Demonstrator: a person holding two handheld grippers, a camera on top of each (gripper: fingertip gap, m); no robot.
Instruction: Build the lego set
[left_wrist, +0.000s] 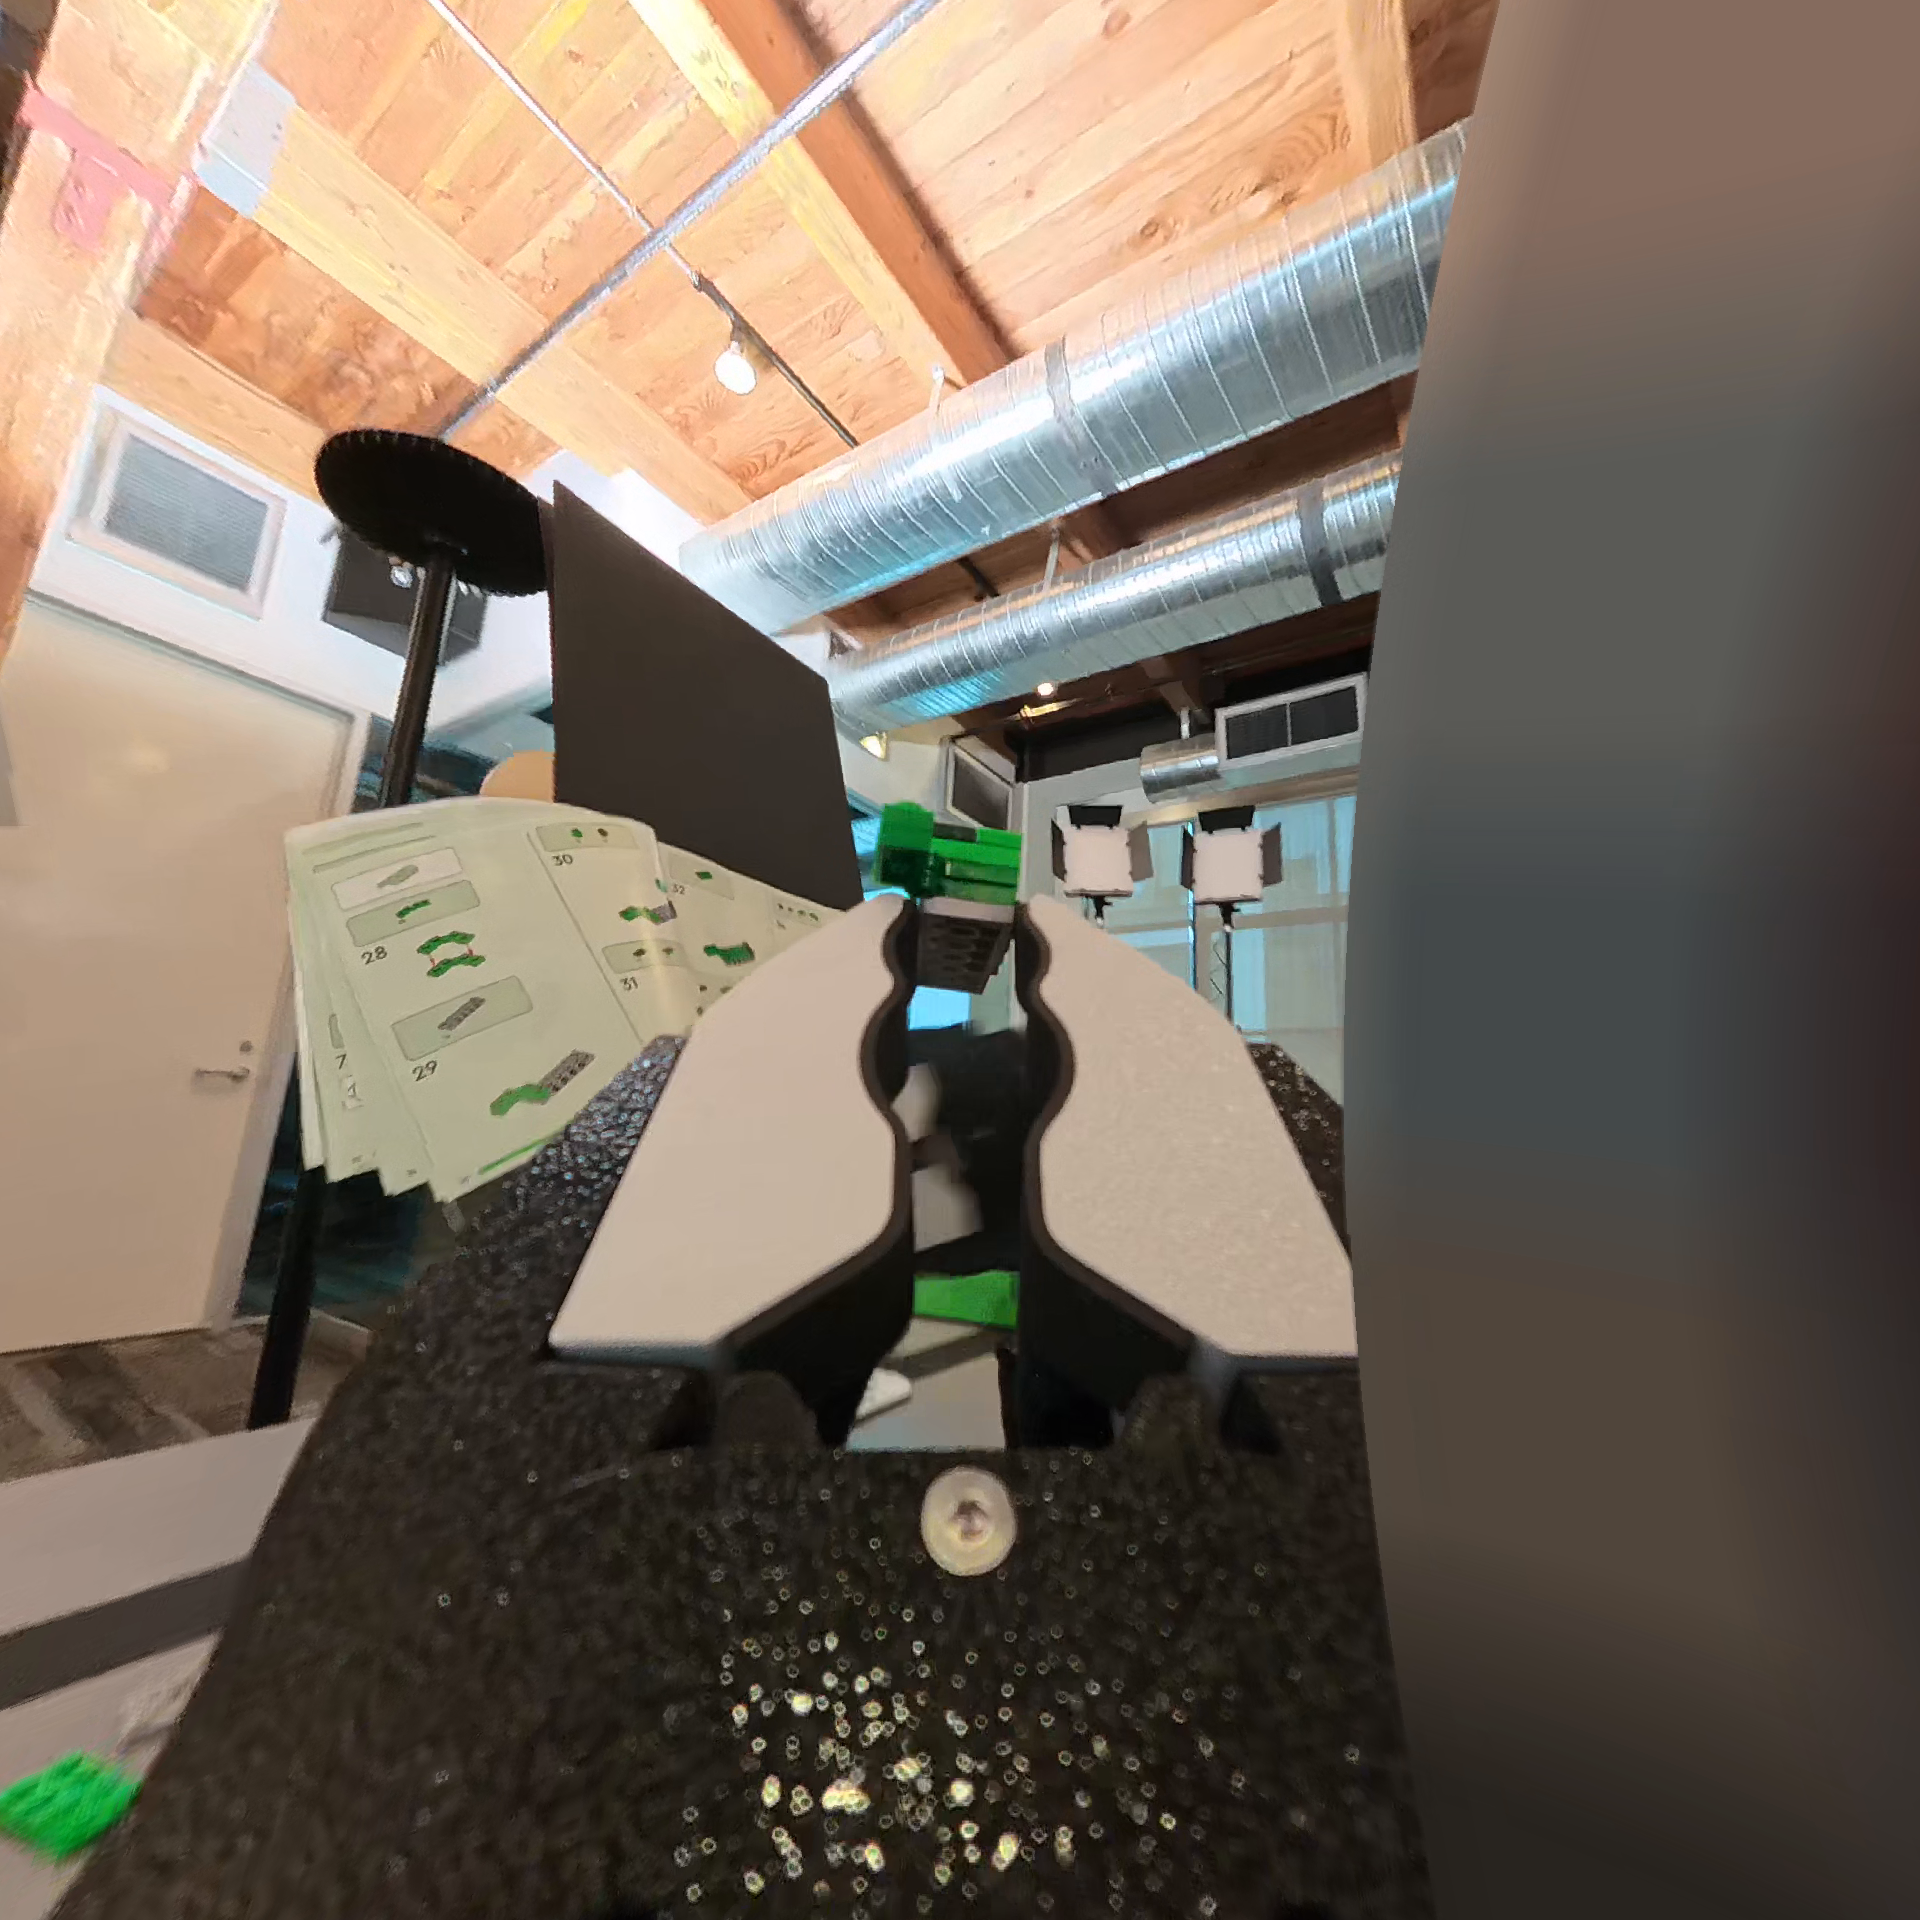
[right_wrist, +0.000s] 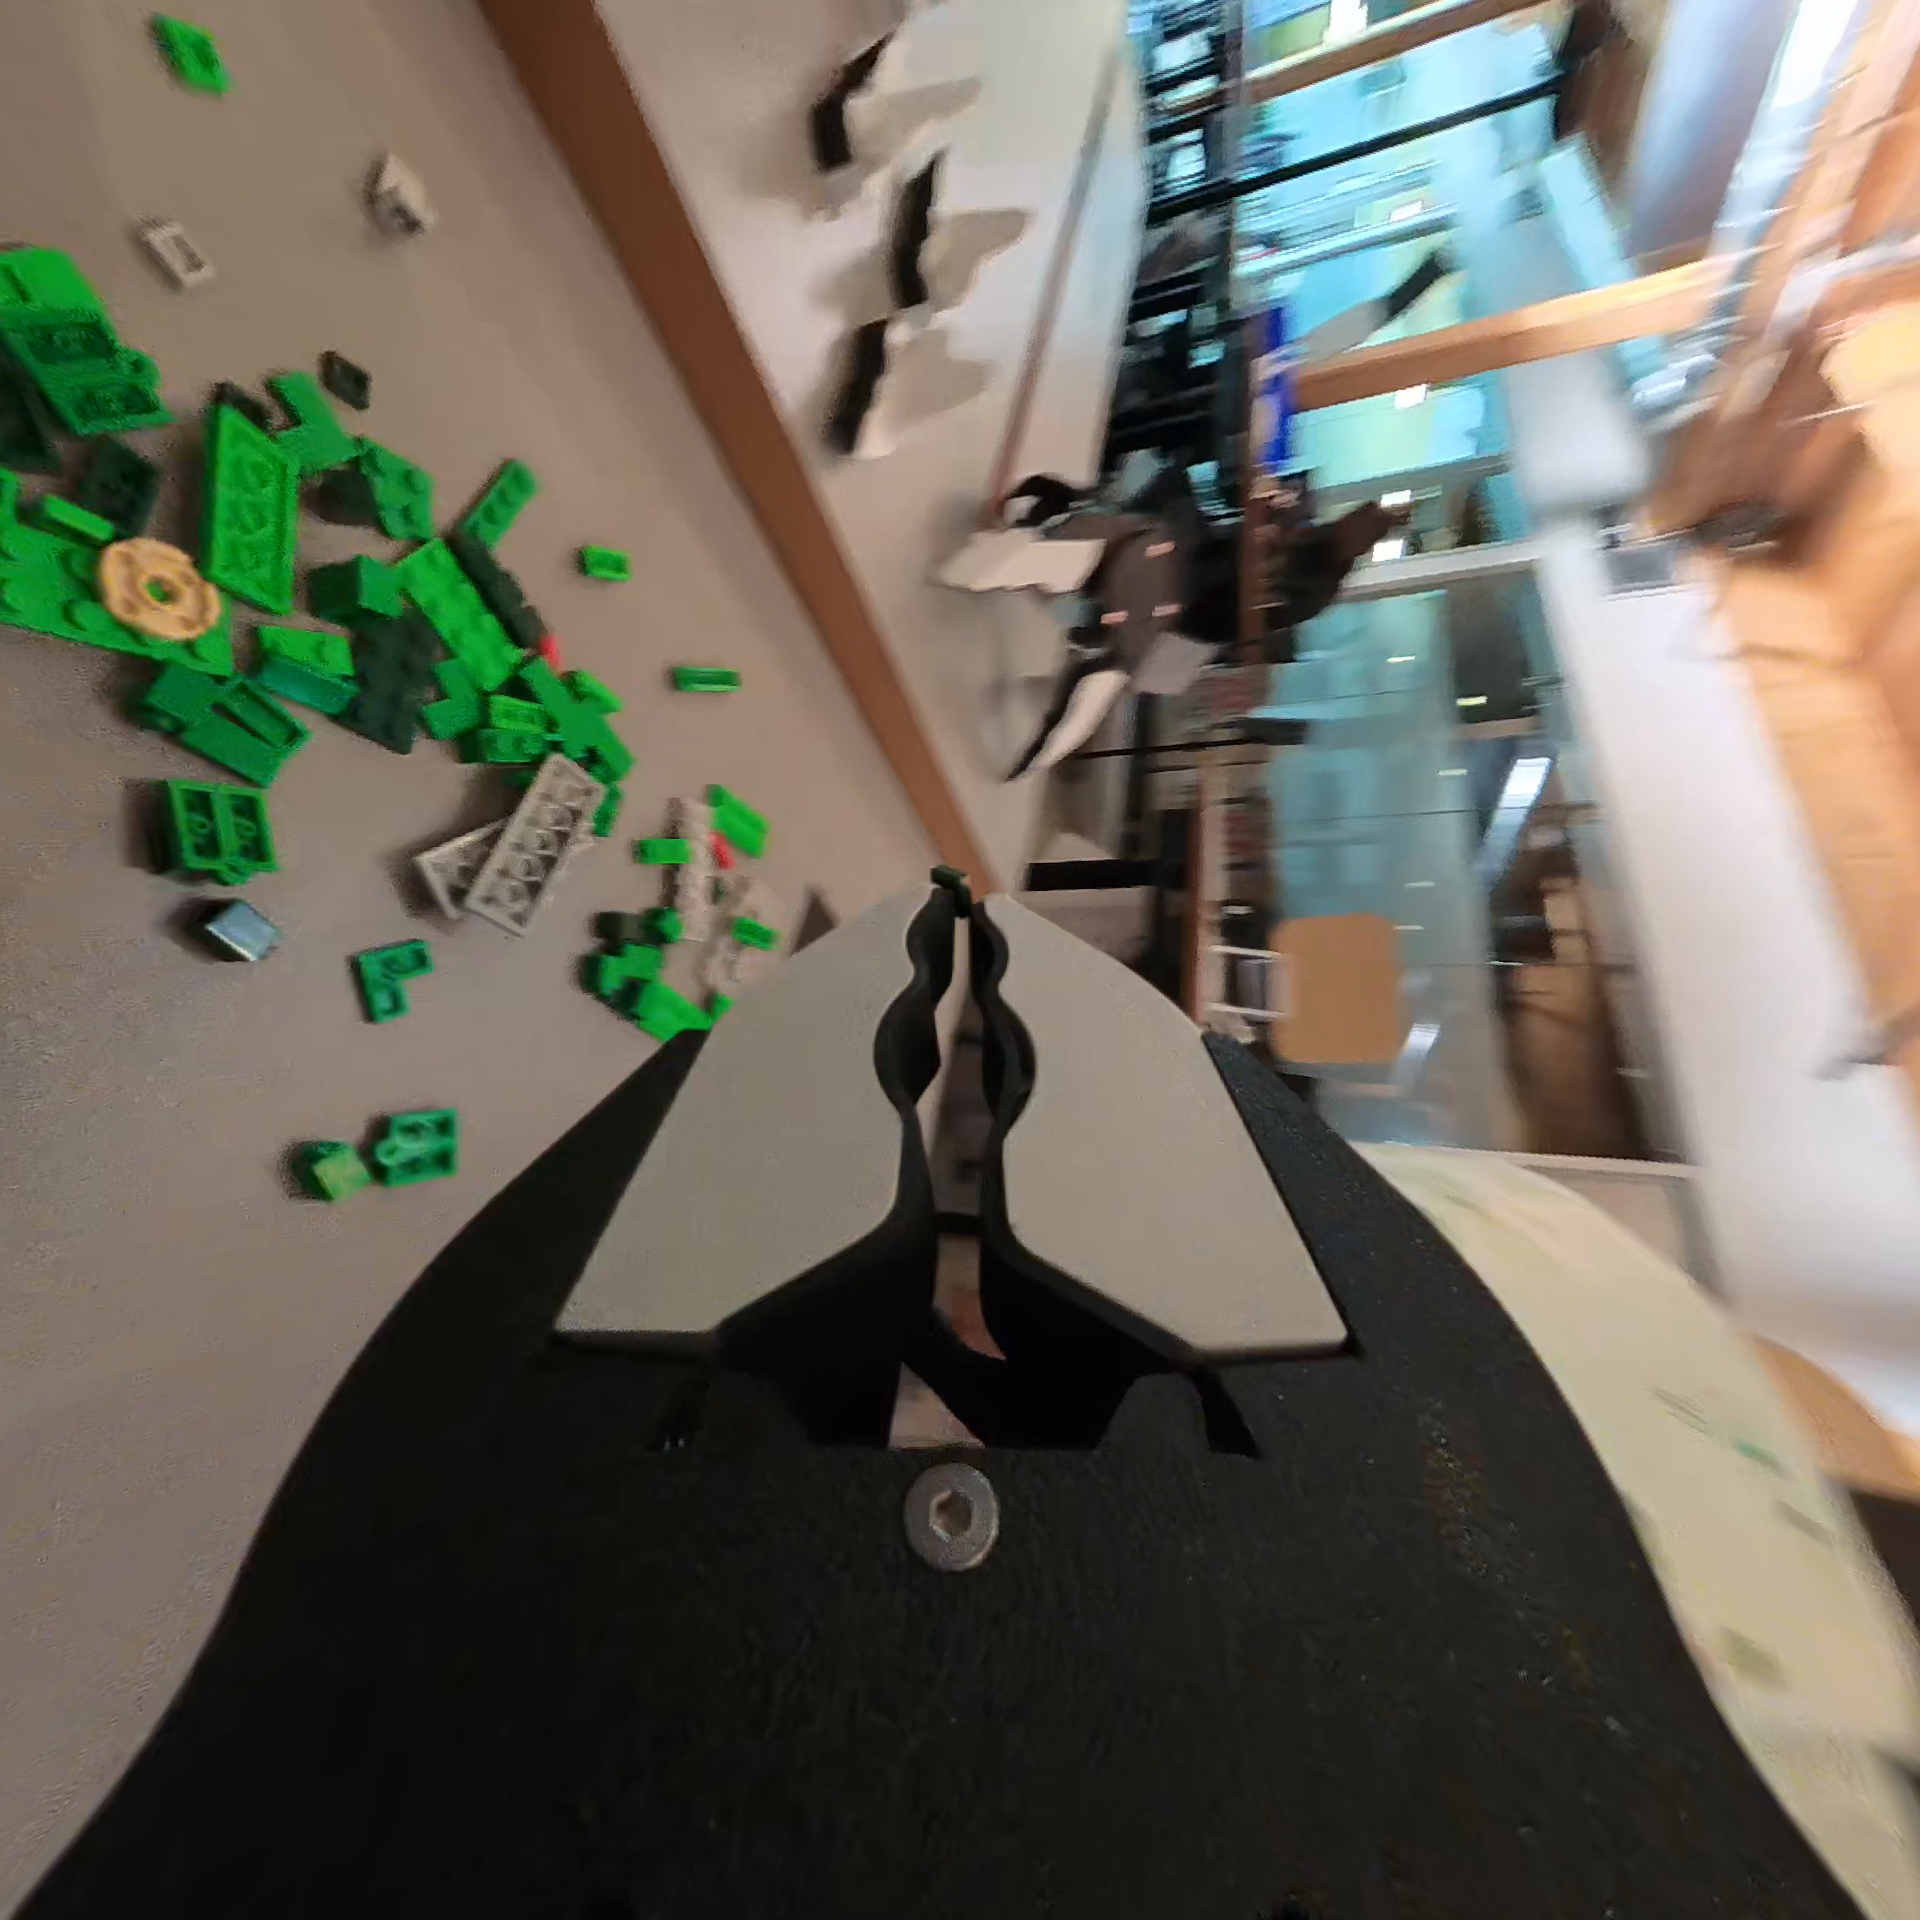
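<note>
My left gripper (left_wrist: 961, 920) is shut on a small lego assembly (left_wrist: 951, 862) of green plates on a grey and black base, held up in the air and tilted toward the ceiling. My right gripper (right_wrist: 961, 899) is shut on a tiny dark green piece (right_wrist: 951, 881) that sticks out at its fingertips. A pile of loose green and grey lego pieces (right_wrist: 312, 623) lies on the grey table (right_wrist: 156, 1143) to the left in the right wrist view, with a tan round piece (right_wrist: 158, 589) among them.
An open instruction booklet (left_wrist: 488, 987) stands behind the left gripper; it also shows in the right wrist view (right_wrist: 1662, 1455). A black panel (left_wrist: 675, 707) and a black stand (left_wrist: 416, 665) rise behind it. A green piece (left_wrist: 62, 1808) lies at the lower left. The table's wooden edge (right_wrist: 748, 416) runs diagonally.
</note>
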